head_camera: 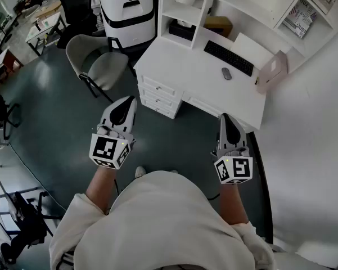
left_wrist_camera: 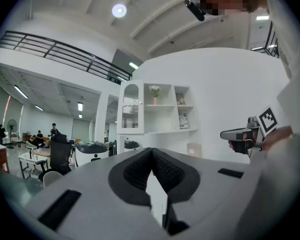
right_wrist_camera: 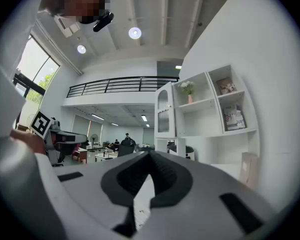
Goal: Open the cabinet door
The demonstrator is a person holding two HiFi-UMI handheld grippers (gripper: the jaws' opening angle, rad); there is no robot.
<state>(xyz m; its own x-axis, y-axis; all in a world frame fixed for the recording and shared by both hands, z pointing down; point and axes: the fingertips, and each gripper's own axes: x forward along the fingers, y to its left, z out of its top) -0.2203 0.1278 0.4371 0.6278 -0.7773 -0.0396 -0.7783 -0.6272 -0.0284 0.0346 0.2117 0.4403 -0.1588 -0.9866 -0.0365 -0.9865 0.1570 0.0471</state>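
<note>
Left tongs (left_wrist_camera: 152, 154) and right tongs (right_wrist_camera: 150, 156) are pinched shut and empty. The cabinet door (left_wrist_camera: 131, 106) sits closed at twelve o'clock above the table (head_camera: 185, 72). I'd open one pair first, then hook the door's free edge.

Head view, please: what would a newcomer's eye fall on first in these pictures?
Most striking are the two marker-cube grippers held out in front of the person, the left gripper and the right gripper, both shut on nothing. Just beyond them stands a white desk with a black keyboard. Above it rises a white shelf unit, whose glass cabinet door at the left end looks closed.
</note>
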